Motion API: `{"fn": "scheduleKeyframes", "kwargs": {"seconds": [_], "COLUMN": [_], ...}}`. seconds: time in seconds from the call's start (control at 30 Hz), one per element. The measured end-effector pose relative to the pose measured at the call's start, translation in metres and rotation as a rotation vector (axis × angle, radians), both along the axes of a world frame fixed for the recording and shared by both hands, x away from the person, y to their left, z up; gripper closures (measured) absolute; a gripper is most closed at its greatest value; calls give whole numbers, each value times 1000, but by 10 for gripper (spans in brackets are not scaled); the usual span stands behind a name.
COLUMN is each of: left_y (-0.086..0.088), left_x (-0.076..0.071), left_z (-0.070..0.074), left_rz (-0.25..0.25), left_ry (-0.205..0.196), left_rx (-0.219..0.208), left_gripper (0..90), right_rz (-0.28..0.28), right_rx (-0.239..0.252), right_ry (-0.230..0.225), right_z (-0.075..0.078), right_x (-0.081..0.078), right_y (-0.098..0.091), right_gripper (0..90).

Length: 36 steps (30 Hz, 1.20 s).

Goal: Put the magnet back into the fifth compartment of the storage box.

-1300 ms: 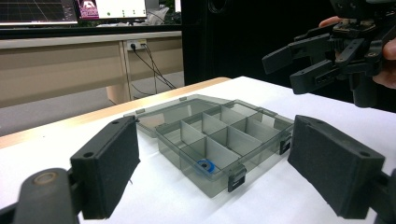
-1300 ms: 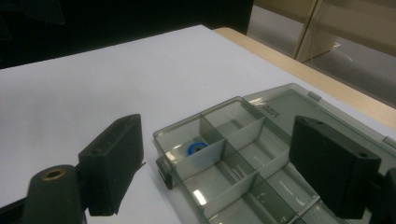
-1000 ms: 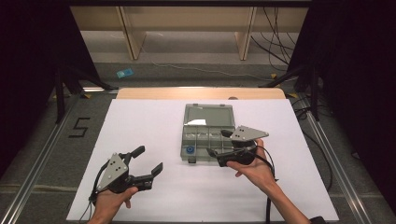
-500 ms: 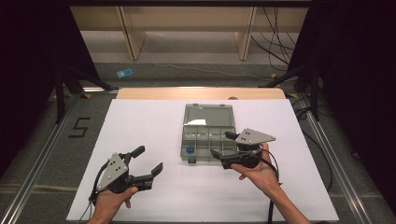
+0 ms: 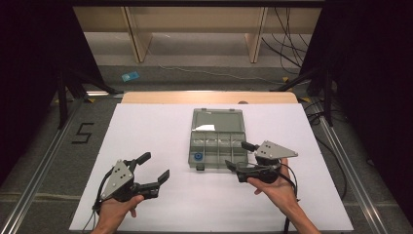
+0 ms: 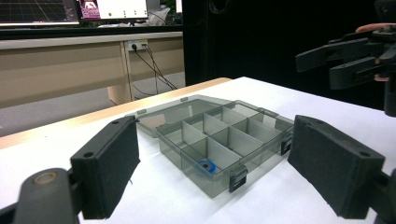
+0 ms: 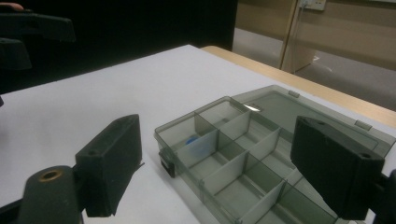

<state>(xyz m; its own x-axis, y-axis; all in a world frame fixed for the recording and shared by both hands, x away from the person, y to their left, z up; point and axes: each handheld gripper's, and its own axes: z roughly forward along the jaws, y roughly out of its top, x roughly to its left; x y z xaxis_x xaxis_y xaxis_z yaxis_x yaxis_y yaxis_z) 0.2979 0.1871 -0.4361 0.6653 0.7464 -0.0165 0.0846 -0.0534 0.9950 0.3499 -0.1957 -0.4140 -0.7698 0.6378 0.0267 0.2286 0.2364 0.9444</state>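
A smoky grey compartment box (image 5: 216, 141) lies open mid-table, its lid flat on the far side. A small blue ring (image 5: 197, 157) rests in the front left compartment. My left gripper (image 5: 156, 165) hovers open, front left of the box, aimed at it. My right gripper (image 5: 237, 156) stands open just off the box's front right corner. In the left gripper view the box (image 6: 219, 135) and the ring (image 6: 206, 166) sit ahead between the spread jaws. In the right gripper view the box (image 7: 233, 154) lies close between the wide jaws, the ring (image 7: 191, 139) showing through a divider.
A white sheet (image 5: 146, 126) covers the table, with a wooden edge (image 5: 209, 97) at the back. Metal rails run along both sides. On the floor are a "5" mark (image 5: 83, 132) and a blue item (image 5: 130, 76). Cables trail at the back right.
My right gripper has drawn back a little toward the near edge and to the right, away from the box. The left gripper has stayed put.
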Motion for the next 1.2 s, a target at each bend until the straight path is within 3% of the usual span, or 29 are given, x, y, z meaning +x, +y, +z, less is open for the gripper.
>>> {"fn": "scheduleKeyframes", "kwargs": {"seconds": [0.13, 0.2, 0.37, 0.43, 0.47, 0.63, 0.7, 1.0, 1.03, 1.07, 1.2], "left_y": [-1, -1, -1, -1, -1, -1, -1, -2, -2, -3, -4], "left_x": [0, 2, 2, 1, 1, 0, 0, 0, -1, -1, -2], "left_z": [0, -1, -1, -1, -1, -1, 0, -1, -1, -2, -2], "left_rz": [-1, -10, -10, -8, -12, -5, -4, -18, -11, -13, -18], "left_ry": [1, -13, -12, -8, -13, -2, 0, -9, 3, 5, 4], "left_rx": [3, -2, -2, -1, -3, 1, 3, 3, 12, 15, 15], "left_gripper": [157, 157, 157, 156, 157, 157, 157, 156, 156, 157, 157], "right_rz": [1, 7, 15, 12, 13, 6, 6, -10, -16, -14, -18], "right_rx": [2, 28, 11, 8, 3, 34, 26, 29, 38, 36, 27], "right_ry": [4, 16, 34, 15, 29, 2, 29, 15, 2, 20, 13], "right_z": [-3, -5, -7, -8, -8, -10, -9, -10, -11, -11, -12], "right_x": [-6, -9, -15, -17, -19, -23, -26, -31, -31, -32, -34], "right_y": [-6, -7, -11, -11, -11, -12, -13, -18, -18, -18, -20], "right_gripper": [169, 168, 156, 156, 156, 156, 156, 156, 156, 156, 156]}}
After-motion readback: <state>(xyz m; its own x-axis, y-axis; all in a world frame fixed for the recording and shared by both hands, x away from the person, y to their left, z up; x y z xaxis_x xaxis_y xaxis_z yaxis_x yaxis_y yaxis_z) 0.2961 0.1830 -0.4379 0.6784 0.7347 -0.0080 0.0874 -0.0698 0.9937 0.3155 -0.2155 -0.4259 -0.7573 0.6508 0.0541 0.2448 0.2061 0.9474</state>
